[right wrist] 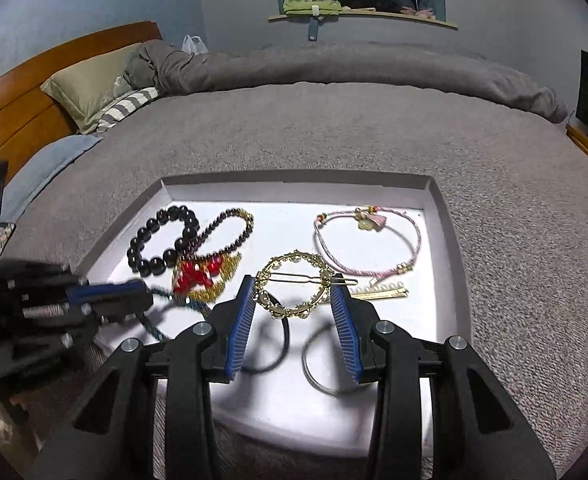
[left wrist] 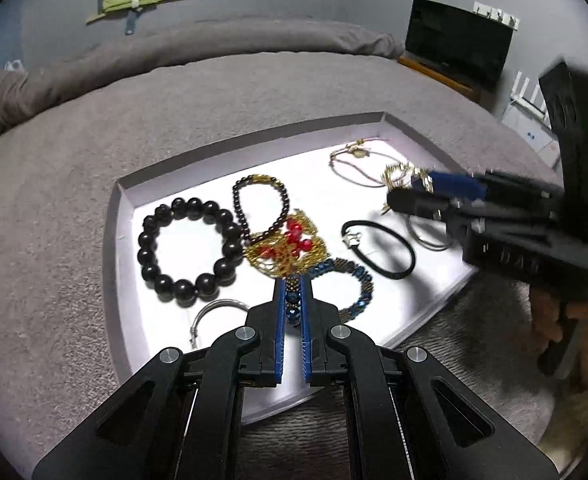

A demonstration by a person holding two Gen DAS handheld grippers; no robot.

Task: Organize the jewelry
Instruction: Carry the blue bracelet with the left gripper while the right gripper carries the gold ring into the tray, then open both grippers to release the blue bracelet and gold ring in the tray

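Note:
A white tray (left wrist: 126, 240) on the grey bed holds several pieces of jewelry. My left gripper (left wrist: 293, 280) is shut on a blue beaded bracelet (left wrist: 358, 280) at the tray's near edge. Beside it lie a gold and red ornament (left wrist: 286, 248), a black bead bracelet (left wrist: 190, 248) and a small dark bead bracelet (left wrist: 260, 204). My right gripper (right wrist: 294, 288) is wide and holds a round gold hair clip (right wrist: 294, 280) between its pads. A pink cord bracelet (right wrist: 370, 240) lies beyond it.
A black hair tie (left wrist: 378, 248), a silver bangle (left wrist: 210, 312) and a grey ring (right wrist: 322, 360) lie in the tray, with a gold hair pin (right wrist: 378, 292). The tray (right wrist: 446, 240) sits near the bed's front edge. A folded duvet (right wrist: 334, 68) and pillows (right wrist: 86, 88) lie behind.

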